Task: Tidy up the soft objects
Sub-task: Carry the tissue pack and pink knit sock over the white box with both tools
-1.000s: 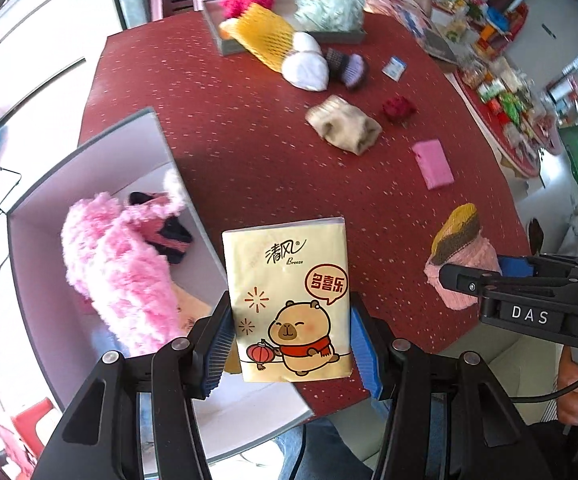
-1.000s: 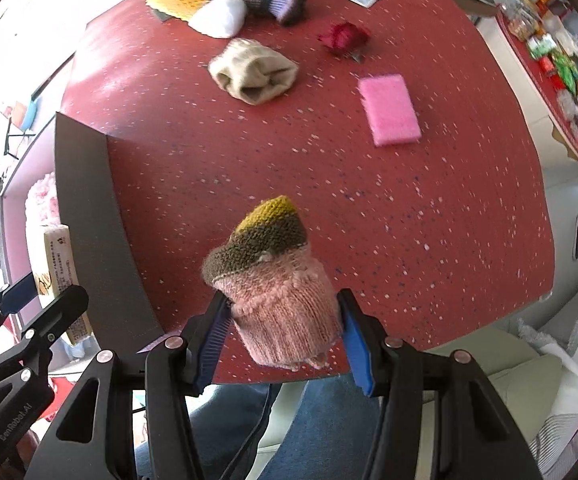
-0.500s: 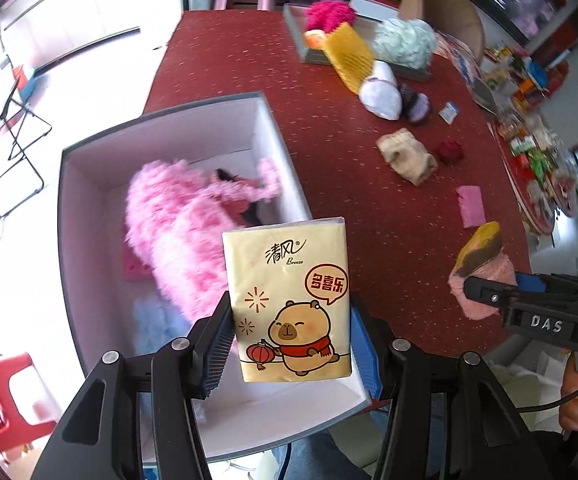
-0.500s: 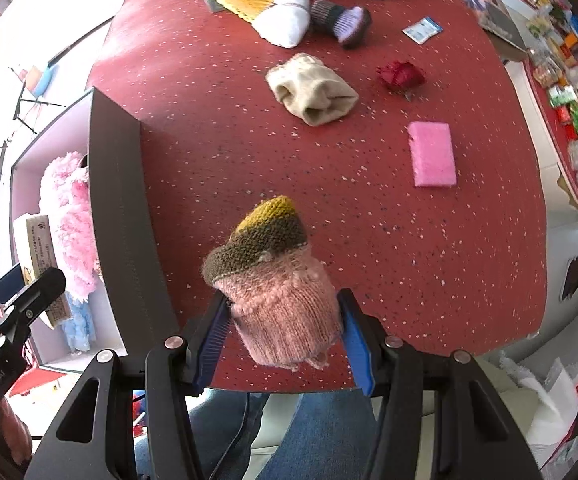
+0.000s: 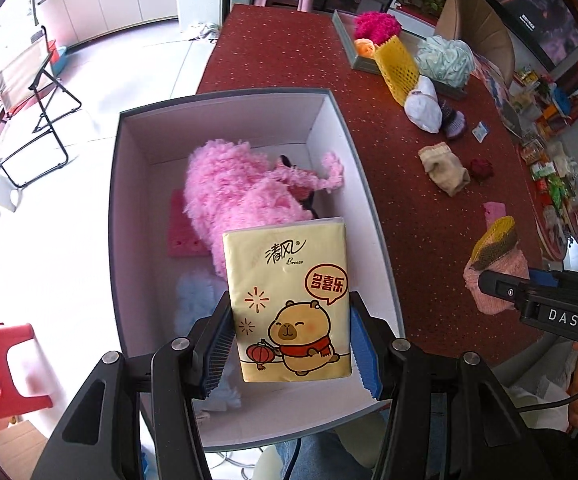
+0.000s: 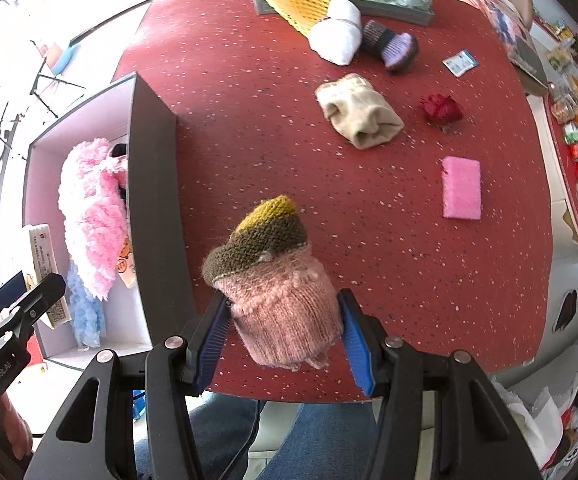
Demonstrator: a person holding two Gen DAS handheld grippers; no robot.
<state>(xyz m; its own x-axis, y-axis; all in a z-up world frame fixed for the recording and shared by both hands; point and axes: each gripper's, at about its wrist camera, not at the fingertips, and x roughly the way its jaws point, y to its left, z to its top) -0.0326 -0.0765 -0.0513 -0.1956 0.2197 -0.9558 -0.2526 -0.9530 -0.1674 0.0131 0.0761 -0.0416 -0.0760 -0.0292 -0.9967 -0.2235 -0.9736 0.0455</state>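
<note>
Both grippers grip loads: left gripper [image 5: 291, 340] holds tissue pack [image 5: 289, 300] above box [image 5: 373, 240], release next; right gripper [image 6: 285, 340] clasps knitted sock [image 6: 277, 284].

Tissue pack [image 5: 289, 304] covers part of the box [image 5: 225, 104] floor and of the pale blue fluff [image 5: 193, 300] beneath. Pink fluffy item [image 5: 233, 188] hides most of a dark object [image 5: 309, 200] behind it. Box wall screens its contents in the right wrist view. Packets at the far table [image 6: 249, 120] edge are too small to read.
</note>
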